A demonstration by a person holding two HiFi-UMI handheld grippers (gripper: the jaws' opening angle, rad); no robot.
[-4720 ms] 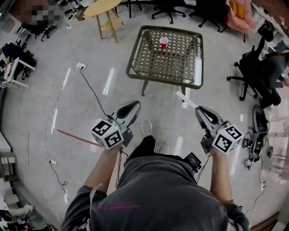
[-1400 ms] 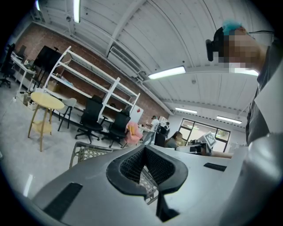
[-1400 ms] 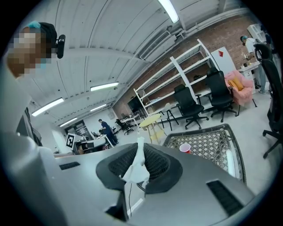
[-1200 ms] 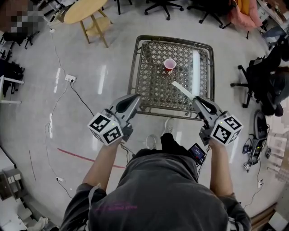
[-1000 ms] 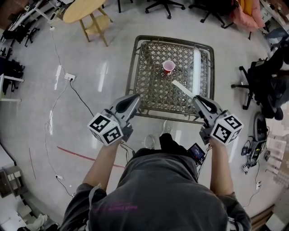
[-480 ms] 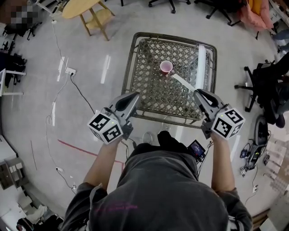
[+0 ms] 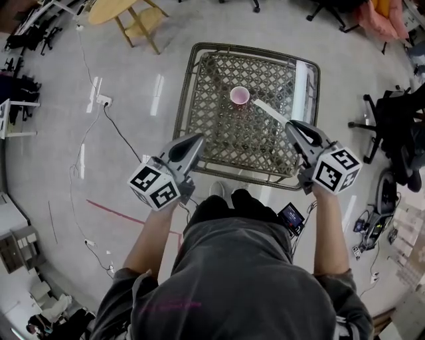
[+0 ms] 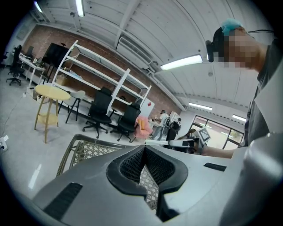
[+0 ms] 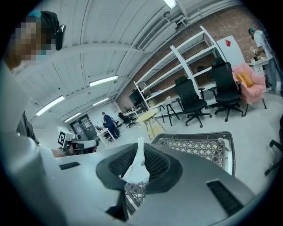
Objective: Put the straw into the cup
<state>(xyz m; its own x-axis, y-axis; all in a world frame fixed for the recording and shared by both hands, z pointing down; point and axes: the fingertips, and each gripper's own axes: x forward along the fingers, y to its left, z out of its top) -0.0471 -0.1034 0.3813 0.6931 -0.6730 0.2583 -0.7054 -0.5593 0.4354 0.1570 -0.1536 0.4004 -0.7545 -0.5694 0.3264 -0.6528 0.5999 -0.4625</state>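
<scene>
A small red cup (image 7: 239,96) stands upright on the lattice-topped table (image 7: 199,99), a little beyond its middle. My right gripper (image 7: 290,125) is over the table's near right part, shut on one end of a white straw (image 7: 269,111). The straw slants up-left, and its free end stops just right of the cup. In the right gripper view the straw (image 9: 137,162) rises between the pads of the right gripper (image 9: 139,150), with the table (image 9: 199,143) beyond. My left gripper (image 7: 198,137) hangs at the table's near left corner, shut and empty. The left gripper (image 8: 144,149) shows table lattice (image 8: 84,149) past its tips.
A round wooden stool (image 7: 123,10) stands at the far left. Black office chairs (image 7: 392,126) crowd the right side. A power strip (image 7: 103,100) and cables lie on the floor to the left. The person's feet (image 7: 219,189) are at the table's near edge.
The person has stepped up to the table, so table and cup sit closer. Both grippers moved forward and slightly down. The straw's free end is now beside the cup.
</scene>
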